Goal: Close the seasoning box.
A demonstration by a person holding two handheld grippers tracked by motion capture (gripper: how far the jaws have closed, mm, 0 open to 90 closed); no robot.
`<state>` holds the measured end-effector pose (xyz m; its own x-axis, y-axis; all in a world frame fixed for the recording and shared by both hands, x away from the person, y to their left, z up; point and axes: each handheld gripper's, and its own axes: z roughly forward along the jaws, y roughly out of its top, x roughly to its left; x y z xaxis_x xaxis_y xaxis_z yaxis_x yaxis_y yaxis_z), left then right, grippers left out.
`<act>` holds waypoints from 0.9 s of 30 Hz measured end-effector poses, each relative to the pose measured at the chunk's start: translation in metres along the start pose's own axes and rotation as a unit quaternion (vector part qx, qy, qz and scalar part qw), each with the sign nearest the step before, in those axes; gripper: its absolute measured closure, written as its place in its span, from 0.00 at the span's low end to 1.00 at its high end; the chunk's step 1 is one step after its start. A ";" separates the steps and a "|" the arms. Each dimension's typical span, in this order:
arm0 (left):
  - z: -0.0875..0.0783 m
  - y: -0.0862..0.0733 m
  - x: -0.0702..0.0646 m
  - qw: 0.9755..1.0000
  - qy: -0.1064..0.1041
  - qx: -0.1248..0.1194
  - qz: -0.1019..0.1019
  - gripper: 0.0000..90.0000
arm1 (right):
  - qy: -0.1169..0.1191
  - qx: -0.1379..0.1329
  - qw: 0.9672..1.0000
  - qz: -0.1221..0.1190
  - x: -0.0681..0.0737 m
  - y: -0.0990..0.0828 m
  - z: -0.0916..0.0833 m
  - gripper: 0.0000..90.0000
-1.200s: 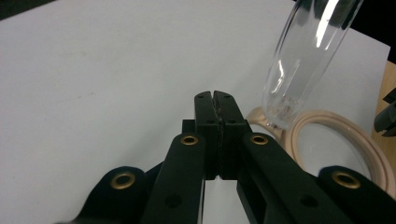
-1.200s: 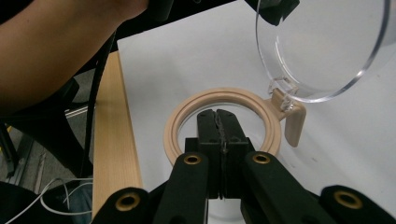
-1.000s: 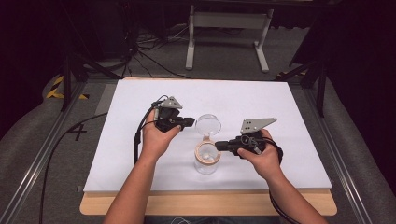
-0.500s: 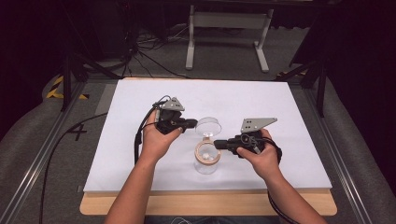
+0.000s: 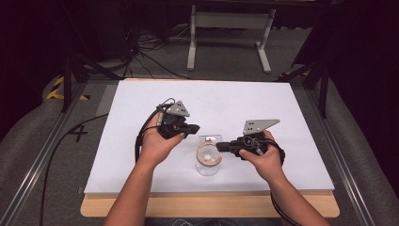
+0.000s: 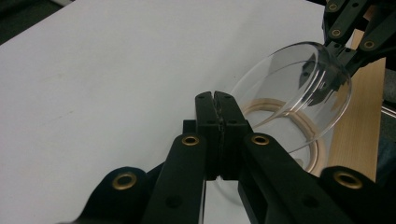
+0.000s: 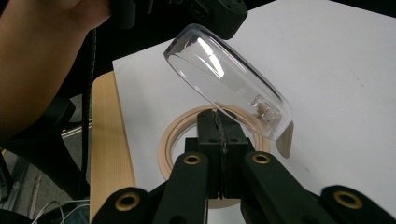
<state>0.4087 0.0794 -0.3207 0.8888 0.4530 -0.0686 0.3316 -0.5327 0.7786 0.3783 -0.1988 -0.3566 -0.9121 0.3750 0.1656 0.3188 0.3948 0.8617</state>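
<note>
Legible markings, one item: the numeral "4" (image 5: pixel 78 133), dark on the grey floor covering (image 5: pixel 37 141), left of the white table top (image 5: pixel 141 94). No other readable text, label or brand.

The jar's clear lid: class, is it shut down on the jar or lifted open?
Lifted open. The clear lid tilts up off the jar's tan rim, with white table showing in the gap between them.

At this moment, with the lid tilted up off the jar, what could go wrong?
The left gripper pinches only the thin edge of the clear lid, so the lid may slip and drop. The right gripper holds the glass jar by its rim alone; a sideways pull could tip it.
</note>
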 end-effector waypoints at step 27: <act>-0.008 -0.012 0.007 0.999 -0.015 0.037 -0.034 0.95 | 0.024 0.070 0.997 -0.029 0.017 0.000 0.001 1.00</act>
<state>0.4083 0.0947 -0.3251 0.8720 0.4695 -0.1387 0.4127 -0.5527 0.7240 0.3626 -0.1918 -0.3541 -0.9401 0.3093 0.1436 0.2955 0.5288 0.7957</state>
